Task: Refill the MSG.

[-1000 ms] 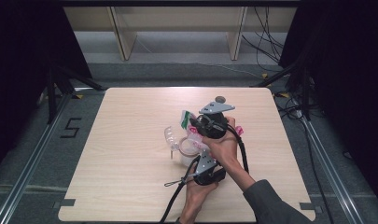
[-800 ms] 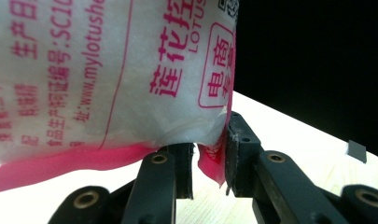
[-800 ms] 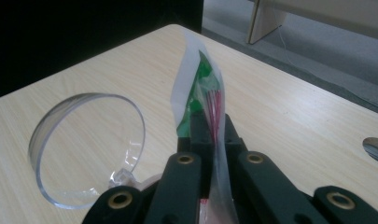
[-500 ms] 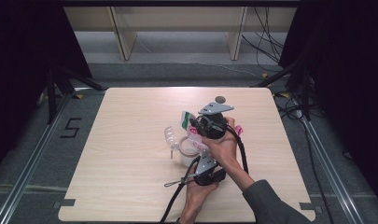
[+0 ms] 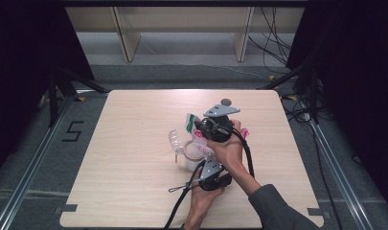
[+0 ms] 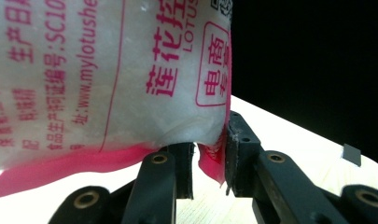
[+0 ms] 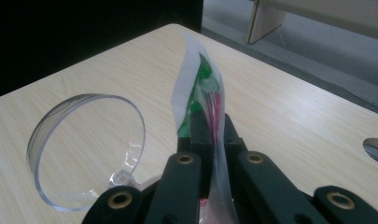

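— Two grippers are seen near the middle of the high view, one above the other. What is held by them?

— A white bag with pink print is gripped by both. Its pink bottom seam is clamped between the jaws of the left gripper, low and centre in the left gripper view. In the high view the left gripper is found lower centre, just below the bag.

— And the upper one?

— The thin top edge of the bag, with green and red print, is pinched flat by the right gripper, whose jaws are pressed together on it. In the high view, the right gripper is placed just right of centre.

— What else is noticed?

— A clear plastic container is seen left of the bag, and its round rim is shown at lower left in the right gripper view. Everything is set over a light wooden table.
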`<state>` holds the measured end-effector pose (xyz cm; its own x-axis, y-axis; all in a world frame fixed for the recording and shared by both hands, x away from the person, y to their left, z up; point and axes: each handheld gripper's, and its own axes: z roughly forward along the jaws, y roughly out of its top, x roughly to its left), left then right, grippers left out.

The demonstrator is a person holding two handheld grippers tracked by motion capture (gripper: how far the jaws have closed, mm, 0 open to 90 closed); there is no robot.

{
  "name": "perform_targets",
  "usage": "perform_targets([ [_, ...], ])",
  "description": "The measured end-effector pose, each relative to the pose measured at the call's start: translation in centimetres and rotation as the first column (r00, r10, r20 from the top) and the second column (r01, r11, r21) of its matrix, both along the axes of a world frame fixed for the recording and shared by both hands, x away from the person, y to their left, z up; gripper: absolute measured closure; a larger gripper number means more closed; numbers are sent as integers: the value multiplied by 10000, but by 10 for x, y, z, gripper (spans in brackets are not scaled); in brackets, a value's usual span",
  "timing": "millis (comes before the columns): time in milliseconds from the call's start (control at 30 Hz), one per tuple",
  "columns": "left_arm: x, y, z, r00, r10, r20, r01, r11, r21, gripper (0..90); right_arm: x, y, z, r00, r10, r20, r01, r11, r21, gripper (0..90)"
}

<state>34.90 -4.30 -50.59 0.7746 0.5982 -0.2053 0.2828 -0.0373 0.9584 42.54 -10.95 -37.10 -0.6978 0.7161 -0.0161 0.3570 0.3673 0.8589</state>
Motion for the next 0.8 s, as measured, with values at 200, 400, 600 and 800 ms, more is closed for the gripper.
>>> perform_targets([
  [200,0,0,0,10000,0,18,0,10000,59,748,-2,0,1,9997,-166,-191,169,9997,150,898],
  [400,1,1,0,10000,-20,39,20,10000,11,748,-1,2,-1,9998,-158,-141,161,9996,243,898],
  [600,1,1,1,10000,-55,44,56,10000,-63,748,0,1,-1,9999,-75,-117,77,9999,145,898],
  [800,2,1,1,9999,-109,108,111,9998,-170,748,2,1,-1,10000,3,-58,-3,10000,17,897],
])
